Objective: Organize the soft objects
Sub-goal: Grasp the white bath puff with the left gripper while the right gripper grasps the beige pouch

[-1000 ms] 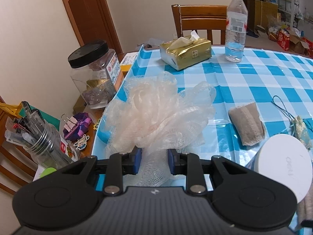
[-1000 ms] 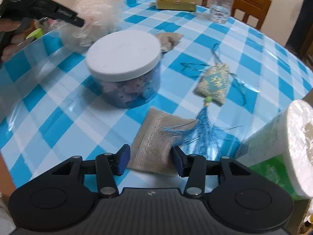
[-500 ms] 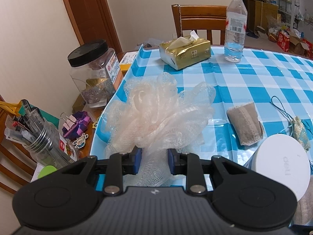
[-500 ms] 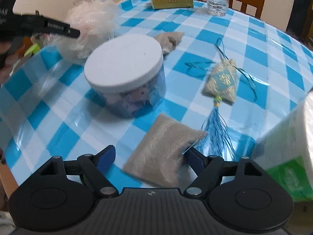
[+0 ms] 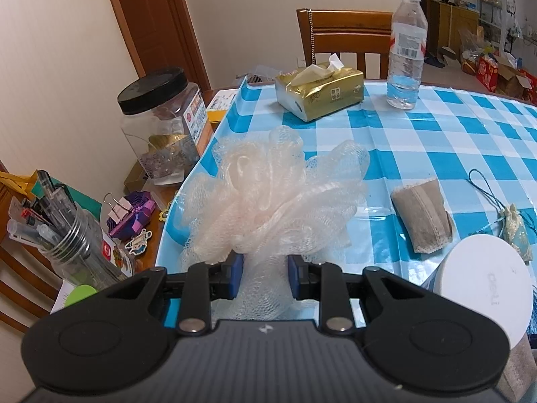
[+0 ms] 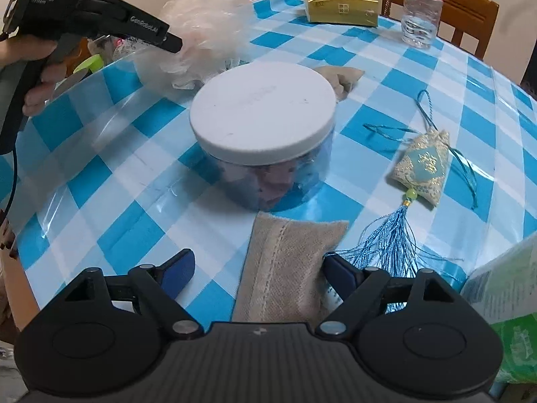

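Note:
My left gripper (image 5: pixel 262 277) is shut on the pale pink mesh bath pouf (image 5: pixel 272 198), which rests at the table's left edge and also shows in the right wrist view (image 6: pixel 204 30). My right gripper (image 6: pixel 258 270) is open around a beige cloth pouch (image 6: pixel 285 268) lying flat on the checked tablecloth; its right finger touches the pouch. A second beige pouch (image 5: pixel 423 215) lies to the right of the pouf. A blue and gold tasselled sachet (image 6: pixel 421 168) lies to the right of a white-lidded clear jar (image 6: pixel 261 117).
A gold tissue pack (image 5: pixel 319 90) and a water bottle (image 5: pixel 406 50) stand at the back. A black-lidded jar (image 5: pixel 164 124), a pen jar (image 5: pixel 67 235) and clips crowd the left side. A green-wrapped paper roll (image 6: pixel 503 288) stands at my right. Wooden chairs stand behind the table.
My right gripper has opened from a close hold on the beige pouch, which now lies loose between the fingers. My left gripper stays shut on the pouf.

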A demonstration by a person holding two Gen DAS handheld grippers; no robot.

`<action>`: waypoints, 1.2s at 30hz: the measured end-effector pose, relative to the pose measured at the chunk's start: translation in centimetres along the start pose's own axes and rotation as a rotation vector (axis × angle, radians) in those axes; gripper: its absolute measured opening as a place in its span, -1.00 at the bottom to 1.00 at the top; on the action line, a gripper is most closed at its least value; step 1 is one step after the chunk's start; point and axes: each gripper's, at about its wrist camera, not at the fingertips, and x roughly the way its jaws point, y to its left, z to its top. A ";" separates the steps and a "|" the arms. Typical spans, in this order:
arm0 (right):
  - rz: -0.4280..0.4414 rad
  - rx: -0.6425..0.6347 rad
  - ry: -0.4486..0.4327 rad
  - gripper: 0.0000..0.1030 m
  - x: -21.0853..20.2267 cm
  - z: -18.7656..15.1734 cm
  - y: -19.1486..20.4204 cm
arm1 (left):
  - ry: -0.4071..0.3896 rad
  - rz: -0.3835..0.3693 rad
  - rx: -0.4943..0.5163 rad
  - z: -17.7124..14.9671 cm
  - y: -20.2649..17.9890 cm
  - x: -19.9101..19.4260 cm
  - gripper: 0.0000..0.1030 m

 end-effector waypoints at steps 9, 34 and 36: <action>0.067 -0.189 0.059 0.68 -0.9 -1.0 2.7 | -0.001 -0.001 -0.002 0.0 0.0 0.0 -0.49; -0.063 -0.110 0.005 0.13 0.4 -0.1 1.8 | -0.061 0.057 0.028 1.4 0.7 0.7 0.66; -0.059 -0.108 0.006 0.13 0.4 0.0 1.7 | -0.045 0.039 0.039 1.7 0.8 1.6 0.67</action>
